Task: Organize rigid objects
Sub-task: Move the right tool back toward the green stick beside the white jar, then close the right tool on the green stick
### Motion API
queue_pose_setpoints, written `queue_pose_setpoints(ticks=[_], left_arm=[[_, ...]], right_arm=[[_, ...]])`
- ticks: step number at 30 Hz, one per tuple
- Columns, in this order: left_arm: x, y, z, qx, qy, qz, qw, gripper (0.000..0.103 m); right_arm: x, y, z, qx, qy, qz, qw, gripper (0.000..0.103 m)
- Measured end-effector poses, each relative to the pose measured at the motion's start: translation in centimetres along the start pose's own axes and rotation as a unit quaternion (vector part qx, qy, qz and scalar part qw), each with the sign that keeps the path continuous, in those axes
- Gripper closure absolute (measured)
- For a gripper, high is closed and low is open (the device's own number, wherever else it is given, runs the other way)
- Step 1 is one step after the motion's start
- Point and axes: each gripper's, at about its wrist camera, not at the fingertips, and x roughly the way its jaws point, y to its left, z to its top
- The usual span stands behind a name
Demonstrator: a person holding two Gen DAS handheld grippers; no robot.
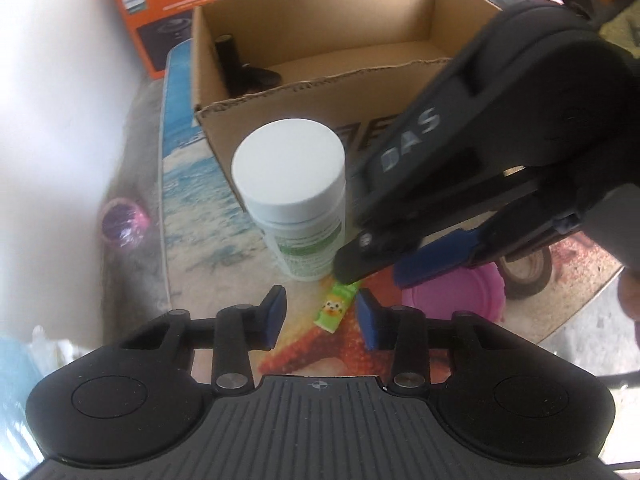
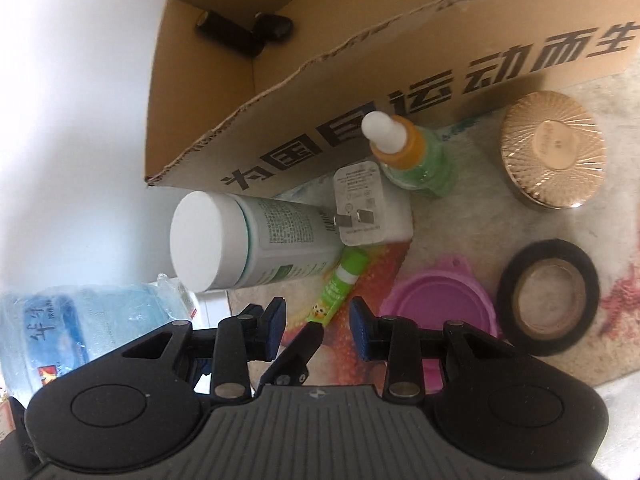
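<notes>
Cardboard box (image 2: 360, 92) stood open behind loose items, ready to take them, while both grippers, left (image 1: 322, 316) and right (image 2: 318, 320), hovered over a green glue stick (image 2: 338, 280), jaws apart, holding nothing.

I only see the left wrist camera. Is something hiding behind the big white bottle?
Observer: Yes, a white charger sits right beside the white bottle, with its metal prongs showing.
Operator: Anything else by the box?
Observer: A small green bottle with a white tip sits in front of the cardboard box.
Operator: What's past the purple lid?
Observer: A round gold case lies beyond the black tape roll.
</notes>
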Motion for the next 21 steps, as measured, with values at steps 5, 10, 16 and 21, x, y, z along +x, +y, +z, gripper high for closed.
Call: queue_pose_setpoints(ticks=[5, 10, 16, 21], left_arm=[[1.4, -0.2, 0.0, 0.018, 0.016, -0.019, 0.9995, 0.079], [1.9, -0.2, -0.2, 0.009, 0.029, -0.041, 0.9987, 0.088], [1.6, -0.3, -0.7, 0.006, 0.038, -0.051, 0.9979, 0.088], [2.2, 0.2, 0.1, 0.0, 0.039, -0.044, 0.9983, 0.087]], right_arm=[[1.0, 0.4, 0.1, 0.003, -0.004, -0.015, 1.0, 0.066], [2.0, 0.6, -0.1, 0.004, -0.004, -0.033, 0.999, 0.07], [2.9, 1.2, 0.1, -0.007, -0.003, -0.048, 0.999, 0.072], [3.5, 1.7, 0.7, -0.006, -0.001, -0.051, 0.999, 0.074]])
